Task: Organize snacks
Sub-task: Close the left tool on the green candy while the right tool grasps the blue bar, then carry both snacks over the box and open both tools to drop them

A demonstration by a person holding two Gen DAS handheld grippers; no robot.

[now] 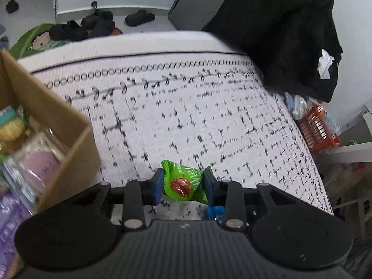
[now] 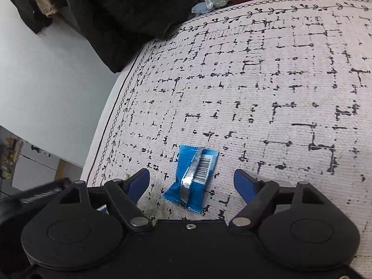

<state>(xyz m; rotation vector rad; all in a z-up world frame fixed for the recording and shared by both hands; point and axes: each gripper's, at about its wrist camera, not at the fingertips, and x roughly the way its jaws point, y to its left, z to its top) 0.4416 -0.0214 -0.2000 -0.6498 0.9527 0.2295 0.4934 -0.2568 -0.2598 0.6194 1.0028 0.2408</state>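
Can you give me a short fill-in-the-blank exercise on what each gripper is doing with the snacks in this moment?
1. The left gripper is shut on a snack in a ____ wrapper.
2. The right gripper is ____, its fingers on either side of the blue packet.
3. The blue packet lies with its ____ facing up on the patterned cloth.
4. The cardboard box of snacks is on the left gripper's ____ side.

Missing words: green; open; barcode; left

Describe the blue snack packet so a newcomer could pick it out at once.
Start from the white cloth with black grid marks covering the table. Near its front, the blue snack packet lies flat between the open fingers of the right gripper. It lies seam side up, with a silver seam and a white barcode label, unlike the green candy clamped by the left gripper.
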